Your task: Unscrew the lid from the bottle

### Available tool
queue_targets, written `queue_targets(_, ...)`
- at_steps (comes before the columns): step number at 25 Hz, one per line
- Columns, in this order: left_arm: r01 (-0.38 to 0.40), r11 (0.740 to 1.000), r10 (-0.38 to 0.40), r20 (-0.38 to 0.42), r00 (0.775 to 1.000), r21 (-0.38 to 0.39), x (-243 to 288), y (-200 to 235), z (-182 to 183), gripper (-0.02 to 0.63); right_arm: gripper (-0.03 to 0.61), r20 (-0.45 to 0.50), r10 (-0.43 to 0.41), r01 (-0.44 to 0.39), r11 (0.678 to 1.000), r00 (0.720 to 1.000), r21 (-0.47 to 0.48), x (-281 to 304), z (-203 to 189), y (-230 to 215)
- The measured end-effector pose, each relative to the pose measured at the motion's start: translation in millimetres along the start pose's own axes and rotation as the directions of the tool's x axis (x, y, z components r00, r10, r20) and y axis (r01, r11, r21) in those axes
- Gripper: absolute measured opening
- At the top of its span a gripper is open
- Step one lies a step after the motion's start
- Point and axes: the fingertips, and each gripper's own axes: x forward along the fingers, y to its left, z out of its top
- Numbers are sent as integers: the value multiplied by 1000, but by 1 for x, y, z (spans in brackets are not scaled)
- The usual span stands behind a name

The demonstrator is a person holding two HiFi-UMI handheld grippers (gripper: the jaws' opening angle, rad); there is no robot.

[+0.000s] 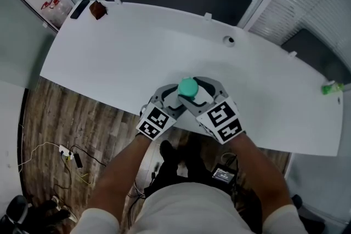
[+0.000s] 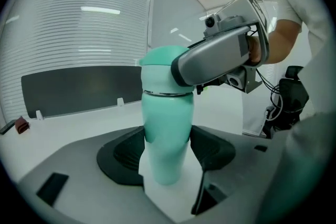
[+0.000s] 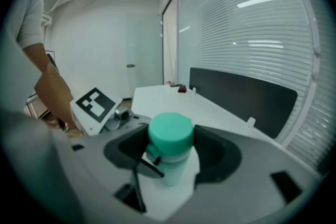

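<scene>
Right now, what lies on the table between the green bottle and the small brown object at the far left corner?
Nothing: in the head view only bare white table runs from the bottle to the brown object.

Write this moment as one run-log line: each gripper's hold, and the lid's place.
left gripper: shut on bottle | right gripper: shut on lid | lid: on bottle | bottle: upright, at table near edge
</scene>
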Motion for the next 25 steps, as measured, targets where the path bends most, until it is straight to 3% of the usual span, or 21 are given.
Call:
queue_targets(12, 180, 981, -178, -41, 983, 71, -1, -4, -1, 284, 284, -29, 105, -107, 992, 994, -62, -1, -1, 4)
queue_targets(17, 42, 999, -41, 35, 999, -10, -7, -4, 8, 285, 284, -23, 36, -36, 999, 999, -25, -1, -1, 4)
queue_targets(21, -107, 993, 109, 49, 993, -52, -3, -3, 10, 285, 284, -6, -48, 48, 999, 999, 21, -2, -1, 2)
queue_targets(25, -156, 985, 159, 47, 986, -68, -1, -1, 9, 286, 284, 4, -119, 119, 992, 993, 49, -2, -1, -1)
